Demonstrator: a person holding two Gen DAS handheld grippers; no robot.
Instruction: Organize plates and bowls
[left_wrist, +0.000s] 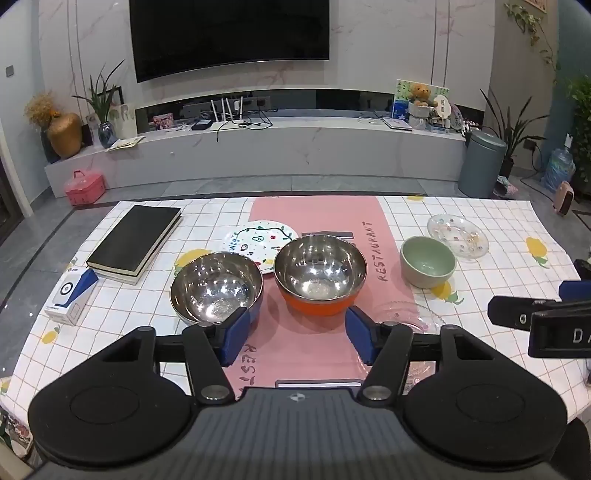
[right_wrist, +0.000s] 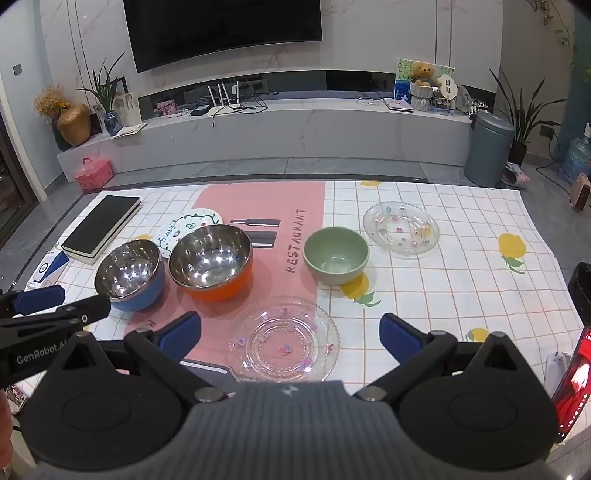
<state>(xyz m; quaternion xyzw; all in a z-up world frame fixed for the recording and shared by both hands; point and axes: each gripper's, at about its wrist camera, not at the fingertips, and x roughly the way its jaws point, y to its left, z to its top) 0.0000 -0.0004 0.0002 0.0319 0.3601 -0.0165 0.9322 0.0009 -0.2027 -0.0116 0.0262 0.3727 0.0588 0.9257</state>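
Note:
A steel bowl with a blue outside (left_wrist: 217, 286) (right_wrist: 129, 275) and one with an orange outside (left_wrist: 320, 275) (right_wrist: 212, 262) stand side by side on the table. Behind them lies a white painted plate (left_wrist: 258, 236) (right_wrist: 184, 225). A green bowl (left_wrist: 427, 261) (right_wrist: 336, 254) stands to the right, with a clear glass plate (left_wrist: 458, 235) (right_wrist: 400, 229) behind it. Another clear glass plate (right_wrist: 284, 339) (left_wrist: 410, 314) lies near the front. My left gripper (left_wrist: 295, 332) is open above the pink mat, short of both steel bowls. My right gripper (right_wrist: 291, 338) is open above the near glass plate, empty.
A black book (left_wrist: 135, 238) (right_wrist: 99, 227) and a small blue-white box (left_wrist: 72, 295) lie at the table's left. A pink placemat (left_wrist: 317, 218) covers the middle of the checked tablecloth (right_wrist: 461, 280). A phone with a red screen (right_wrist: 572, 384) sits at the right edge.

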